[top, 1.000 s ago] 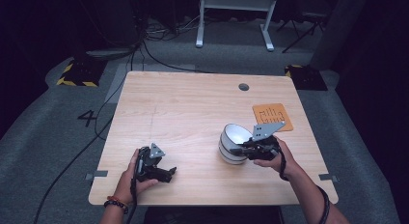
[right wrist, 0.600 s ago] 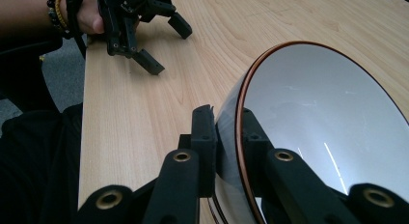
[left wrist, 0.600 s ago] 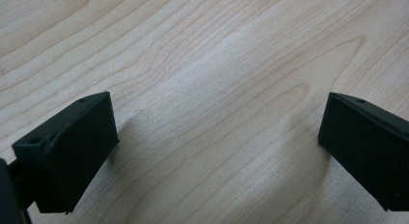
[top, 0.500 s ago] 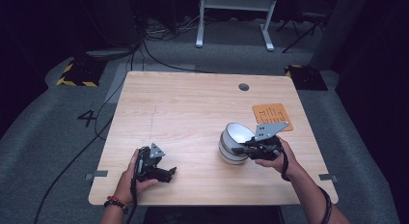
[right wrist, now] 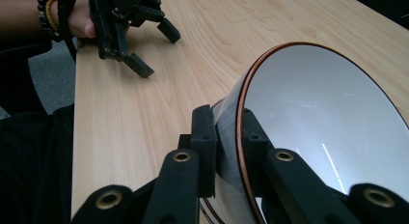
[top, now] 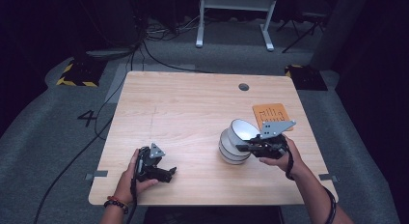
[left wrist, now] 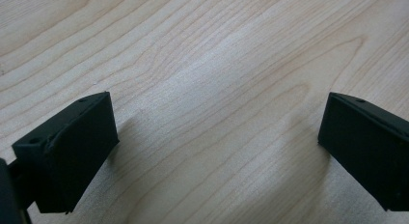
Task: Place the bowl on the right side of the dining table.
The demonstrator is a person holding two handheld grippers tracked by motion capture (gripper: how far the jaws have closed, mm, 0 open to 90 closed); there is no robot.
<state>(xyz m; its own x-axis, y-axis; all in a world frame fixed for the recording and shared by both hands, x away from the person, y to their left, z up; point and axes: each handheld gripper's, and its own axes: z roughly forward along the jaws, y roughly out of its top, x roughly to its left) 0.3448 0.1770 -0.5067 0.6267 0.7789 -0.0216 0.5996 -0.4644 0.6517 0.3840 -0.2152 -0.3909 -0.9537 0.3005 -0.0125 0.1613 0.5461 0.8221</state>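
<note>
White bowl (top: 242, 130): rim is clamped by right tongs (top: 245, 147), tilted.
Left tongs (top: 166, 173): spread, empty.
Risk: bowl may be dropped if tilted further.

- The pale wooden table (top: 193, 118) is brightly lit, and the room around it is dark.
- The black jaws cast soft shadows.
- The shiny white bowl (right wrist: 328, 132) shows small glare streaks.

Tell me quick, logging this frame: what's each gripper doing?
Left gripper: open, empty, on the table.
Right gripper: shut on the rim of the top bowl, tilted on the stack.
</note>
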